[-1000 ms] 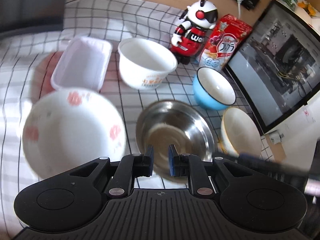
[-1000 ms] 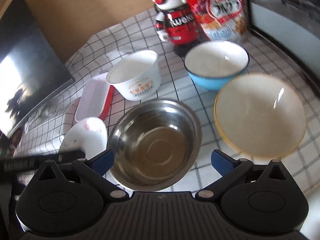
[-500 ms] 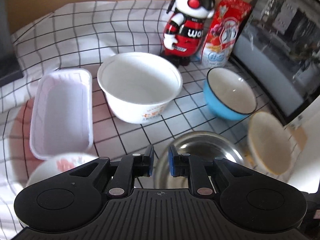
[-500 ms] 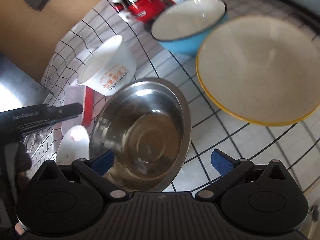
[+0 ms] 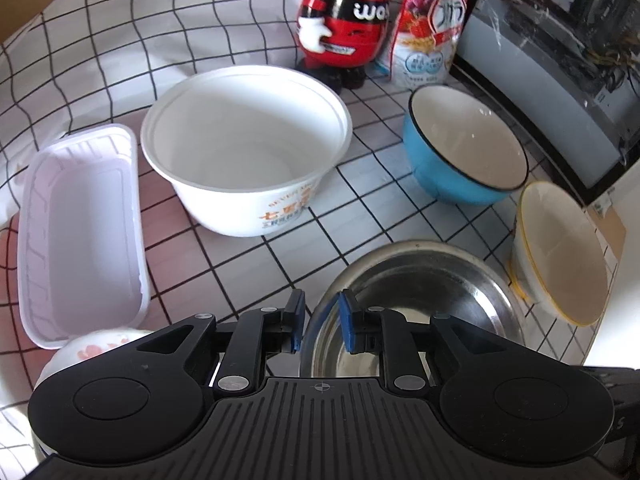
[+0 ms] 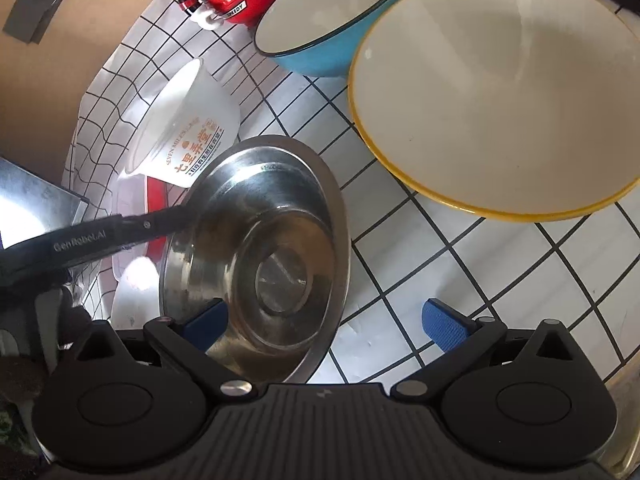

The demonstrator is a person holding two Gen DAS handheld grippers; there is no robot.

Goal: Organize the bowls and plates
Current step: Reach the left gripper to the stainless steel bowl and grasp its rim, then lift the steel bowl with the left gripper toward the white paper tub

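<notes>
My left gripper point(image 5: 320, 322) is shut on the near rim of the steel bowl point(image 5: 424, 300) and holds it tilted off the cloth; the bowl also shows in the right wrist view point(image 6: 260, 256). My right gripper point(image 6: 324, 320) is open and empty, its jaws wide apart just in front of the steel bowl. A yellow-rimmed cream bowl point(image 6: 492, 88) lies ahead of it to the right, with a blue bowl point(image 6: 332, 20) behind. A white paper bowl point(image 5: 244, 148) stands ahead of the left gripper. A small flowered bowl point(image 5: 92, 350) peeks out at lower left.
A white plastic tray point(image 5: 76, 232) lies on the checked cloth point(image 5: 120, 40) at left. A red robot toy point(image 5: 348, 28) and a snack bag point(image 5: 436, 28) stand at the back. A monitor point(image 5: 560, 60) leans at the right.
The left gripper has moved forward and taken the steel bowl's rim, tilting the bowl up. The right gripper has dropped closer to the yellow-rimmed bowl and stays open.
</notes>
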